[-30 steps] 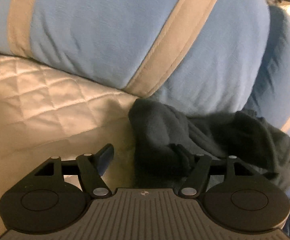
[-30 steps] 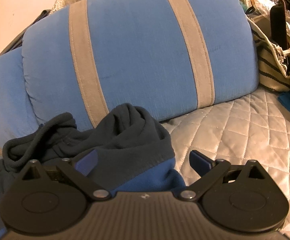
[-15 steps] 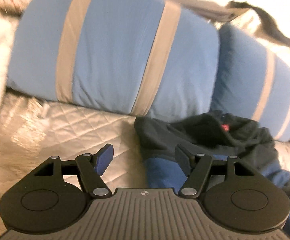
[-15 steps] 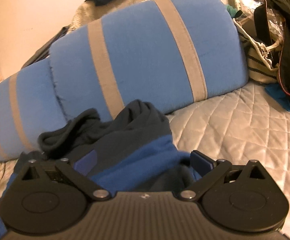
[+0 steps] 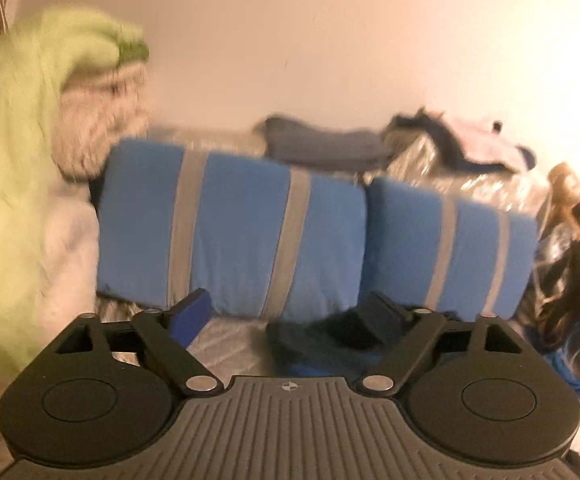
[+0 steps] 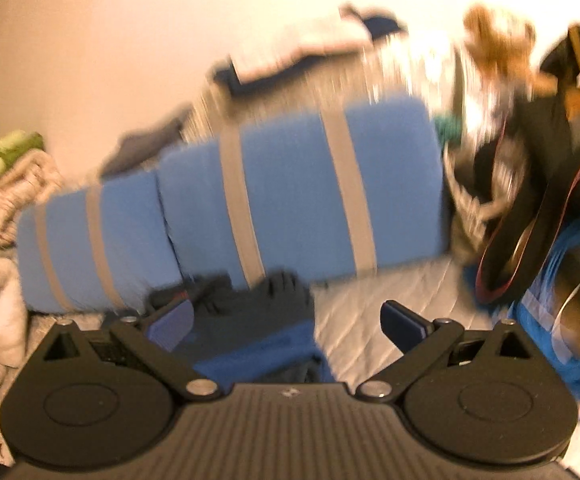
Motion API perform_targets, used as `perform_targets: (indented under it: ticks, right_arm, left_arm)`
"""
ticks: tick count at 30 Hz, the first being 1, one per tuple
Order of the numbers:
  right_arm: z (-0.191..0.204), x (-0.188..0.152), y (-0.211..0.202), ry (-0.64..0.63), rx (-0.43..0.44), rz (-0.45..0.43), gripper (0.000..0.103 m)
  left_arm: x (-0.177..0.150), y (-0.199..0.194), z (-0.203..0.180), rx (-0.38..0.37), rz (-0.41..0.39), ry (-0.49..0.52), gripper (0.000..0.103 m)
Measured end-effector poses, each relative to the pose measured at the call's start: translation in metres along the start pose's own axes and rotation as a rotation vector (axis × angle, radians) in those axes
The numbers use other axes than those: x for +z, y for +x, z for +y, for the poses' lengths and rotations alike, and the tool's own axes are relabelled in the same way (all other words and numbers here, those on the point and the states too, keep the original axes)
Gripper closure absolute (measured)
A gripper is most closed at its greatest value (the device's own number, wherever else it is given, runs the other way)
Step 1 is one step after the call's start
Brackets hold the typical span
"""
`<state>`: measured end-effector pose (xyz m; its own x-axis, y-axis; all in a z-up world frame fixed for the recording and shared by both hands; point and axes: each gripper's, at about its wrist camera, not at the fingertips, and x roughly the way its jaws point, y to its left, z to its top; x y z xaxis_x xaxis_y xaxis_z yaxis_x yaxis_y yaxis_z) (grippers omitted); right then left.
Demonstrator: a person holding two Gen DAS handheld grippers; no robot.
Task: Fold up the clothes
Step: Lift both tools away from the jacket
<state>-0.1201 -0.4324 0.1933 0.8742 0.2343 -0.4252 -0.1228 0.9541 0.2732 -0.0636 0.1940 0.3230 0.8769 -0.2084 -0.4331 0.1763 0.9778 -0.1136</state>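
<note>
A dark grey and blue fleece garment [image 5: 322, 332] lies crumpled on the quilted bed cover [image 6: 354, 328], at the foot of the blue cushions. My left gripper [image 5: 286, 308] hangs well above and back from it; its jaws are opening, and no pad touches the cloth seen past the right finger. In the right wrist view the garment [image 6: 258, 320] shows beyond the gap, nearer the left finger. My right gripper [image 6: 286, 316] is open wide with nothing pressed between its pads. Both views are blurred.
Two blue cushions with grey stripes [image 5: 230, 236] [image 6: 290, 196] lean against the back. A pale green blanket [image 5: 14, 184] piles up at the left. Loose clothes [image 5: 322, 144] lie above the cushions. Dark bags and straps [image 6: 538, 208] and blue cord [image 6: 566, 268] crowd the right.
Both grippers have risen and drawn back from the garment, so the cushions look smaller and the wall shows. The left jaws have spread wider. The garment stays on the bed.
</note>
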Motion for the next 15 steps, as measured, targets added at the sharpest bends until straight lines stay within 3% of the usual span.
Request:
perform_targets:
  ticks: [6,9,15]
  right_arm:
    - [0.003,0.072,-0.110,-0.078,0.052,-0.043,0.000]
    - [-0.004,0.098,-0.165,-0.029,0.087,-0.068,0.000]
    - [-0.016,0.111,-0.219,-0.040,0.124,-0.043,0.000]
  left_arm:
    - [0.012,-0.063,-0.010,-0.051,0.030,0.023,0.014]
    - [0.011,-0.099,-0.011,-0.070,0.006,0.051,0.014]
    - [-0.005,-0.138,-0.002,-0.101,-0.013,0.023,0.013]
